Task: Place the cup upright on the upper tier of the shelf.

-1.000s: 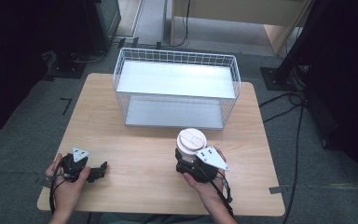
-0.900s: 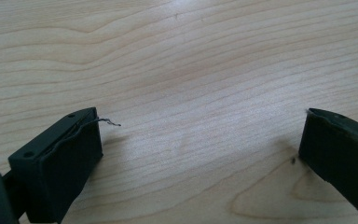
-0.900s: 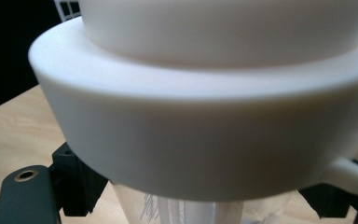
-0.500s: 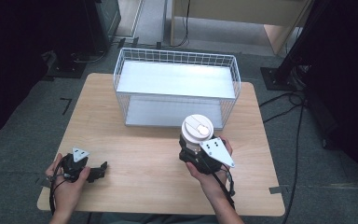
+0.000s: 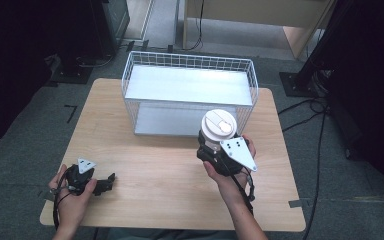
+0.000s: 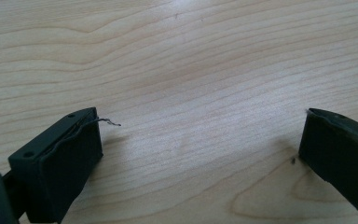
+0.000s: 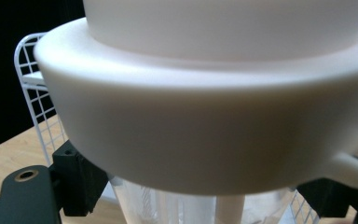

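A clear cup with a wide white lid (image 5: 219, 125) hangs above the table, just in front of the wire basket (image 5: 190, 61). My right gripper (image 5: 211, 147) is shut on the cup's clear body below the lid. In the right gripper view the lid (image 7: 205, 116) looms close, and the black fingers (image 7: 81, 182) press the clear wall (image 7: 168, 205) from both sides. My left gripper (image 5: 109, 181) rests low at the table's front left. Its jaws stand wide apart over bare wood (image 6: 191, 60), with nothing between the fingers (image 6: 60, 158).
The white wire basket stands at the back middle of the wooden table (image 5: 170, 175) and has a pale flat floor. Its mesh corner (image 7: 32, 93) shows behind the cup. Dark stands and cables lie on the floor around the table.
My right gripper has lifted the cup off the table and carried it a little toward the basket. The left gripper has stayed where it was.
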A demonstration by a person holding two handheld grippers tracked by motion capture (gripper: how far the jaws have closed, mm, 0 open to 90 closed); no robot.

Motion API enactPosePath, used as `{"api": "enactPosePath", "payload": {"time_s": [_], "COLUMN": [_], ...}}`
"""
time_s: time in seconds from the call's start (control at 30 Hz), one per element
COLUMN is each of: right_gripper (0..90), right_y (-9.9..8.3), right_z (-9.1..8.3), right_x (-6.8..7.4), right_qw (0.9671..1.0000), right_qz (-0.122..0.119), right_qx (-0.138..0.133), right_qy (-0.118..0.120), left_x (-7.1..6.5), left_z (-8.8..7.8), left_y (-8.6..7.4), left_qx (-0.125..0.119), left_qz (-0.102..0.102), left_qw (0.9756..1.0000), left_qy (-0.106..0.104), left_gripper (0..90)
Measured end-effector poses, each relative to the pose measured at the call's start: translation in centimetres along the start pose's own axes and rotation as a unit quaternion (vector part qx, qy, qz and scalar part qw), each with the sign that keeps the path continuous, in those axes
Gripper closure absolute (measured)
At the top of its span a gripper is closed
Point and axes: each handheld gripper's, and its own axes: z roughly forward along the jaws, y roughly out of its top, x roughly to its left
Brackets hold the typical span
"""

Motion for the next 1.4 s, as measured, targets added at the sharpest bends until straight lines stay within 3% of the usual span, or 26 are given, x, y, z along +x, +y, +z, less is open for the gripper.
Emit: {"api": "enactPosePath", "payload": {"time_s": [0.47, 1.1, 1.4], "right_gripper": [15.9, 15.8, 15.8], "right_y": [1.7, 4.7, 5.8], "right_z": [0.8, 2.3, 3.3], "right_x": [-0.1, 0.0, 0.6], "right_qw": [0.9998, 0.9994, 0.9984], "right_qz": [-0.017, -0.005, -0.018], "right_qx": [-0.013, -0.034, -0.053], "right_qy": [0.002, 0.003, 0.008], "left_x": [0.0, 0.0, 0.0], "left_z": [0.0, 0.0, 0.0], "left_y": [0.0, 0.0, 0.0], "left_qx": [0.000, 0.000, 0.000], "left_qz": [0.000, 0.000, 0.000], "left_qw": [1.0000, 1.0000, 1.0000], "left_qy": [0.000, 0.000, 0.000], "left_gripper": [0.0, 0.0, 0.0]}}
